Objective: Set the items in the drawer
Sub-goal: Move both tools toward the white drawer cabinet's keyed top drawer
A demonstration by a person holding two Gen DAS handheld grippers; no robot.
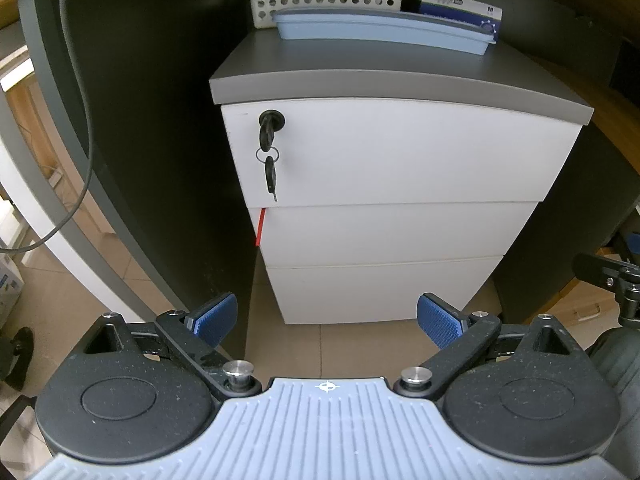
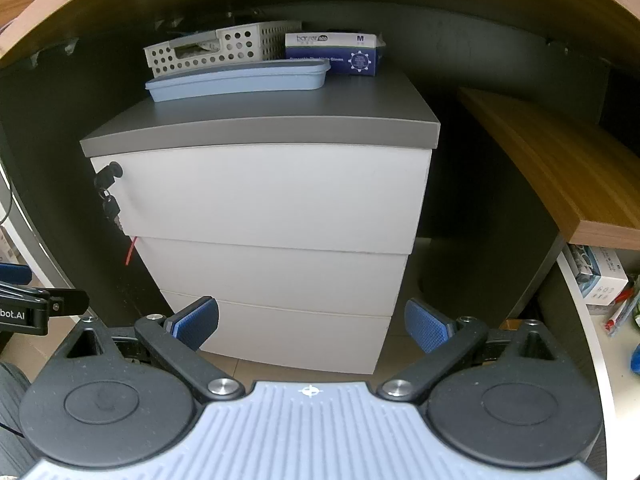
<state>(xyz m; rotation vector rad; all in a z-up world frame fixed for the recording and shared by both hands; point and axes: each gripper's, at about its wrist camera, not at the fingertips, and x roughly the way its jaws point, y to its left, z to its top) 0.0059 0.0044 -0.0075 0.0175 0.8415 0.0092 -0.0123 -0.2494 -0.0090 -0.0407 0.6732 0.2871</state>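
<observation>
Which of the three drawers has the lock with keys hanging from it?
The top drawer, the tallest front, just under the grey cabinet top. Its keys hang at its upper left corner; the two lower fronts are plain.

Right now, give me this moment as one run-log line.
left hand-held gripper: open, empty | right hand-held gripper: open, empty | white three-drawer cabinet: all drawers shut | flat blue plastic tray: on cabinet top | stage: nothing grasped

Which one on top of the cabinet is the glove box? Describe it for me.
Find the white three-drawer cabinet under the desk. On its grey top, at the back right, stands the glove box: white and dark blue cardboard marked "M", unlike the perforated basket and flat blue lid.
</observation>
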